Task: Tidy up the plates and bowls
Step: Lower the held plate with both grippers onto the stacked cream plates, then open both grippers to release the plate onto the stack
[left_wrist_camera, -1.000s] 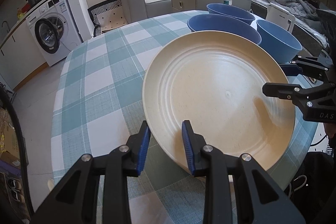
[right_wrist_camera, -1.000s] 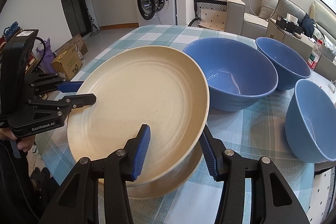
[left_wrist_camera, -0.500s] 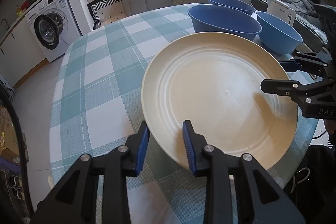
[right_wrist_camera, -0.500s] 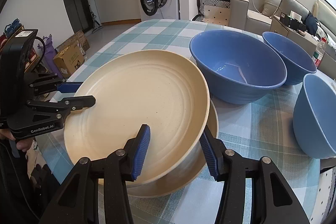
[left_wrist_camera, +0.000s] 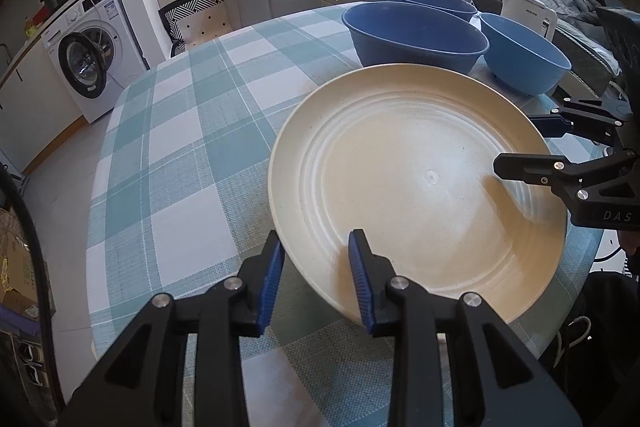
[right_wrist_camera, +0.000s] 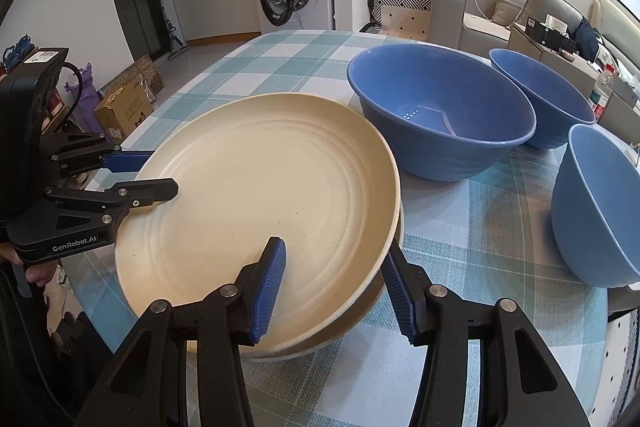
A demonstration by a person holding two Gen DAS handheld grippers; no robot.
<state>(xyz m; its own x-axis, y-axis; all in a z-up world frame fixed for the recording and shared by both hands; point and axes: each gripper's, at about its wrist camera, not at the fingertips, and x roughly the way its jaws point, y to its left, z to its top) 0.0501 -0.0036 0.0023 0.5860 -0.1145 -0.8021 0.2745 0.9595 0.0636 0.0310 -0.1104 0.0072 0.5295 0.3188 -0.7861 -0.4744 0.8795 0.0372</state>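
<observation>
Both the left gripper (left_wrist_camera: 316,267) and right gripper (right_wrist_camera: 334,281) clamp the round cream plate (right_wrist_camera: 260,211) over a second cream plate (right_wrist_camera: 344,331) near the bench's edge; three blue plastic bowls (right_wrist_camera: 440,115) remain unstacked.

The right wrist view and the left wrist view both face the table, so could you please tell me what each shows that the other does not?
Only the right wrist view shows a second plate under the cream plate, plus cardboard boxes on the floor. Only the left wrist view shows the white appliance behind the bowls. Both show the cream plate with both sets of jaws straddling its rim, three blue bowls, the checked tablecloth and the washing machine.
</observation>
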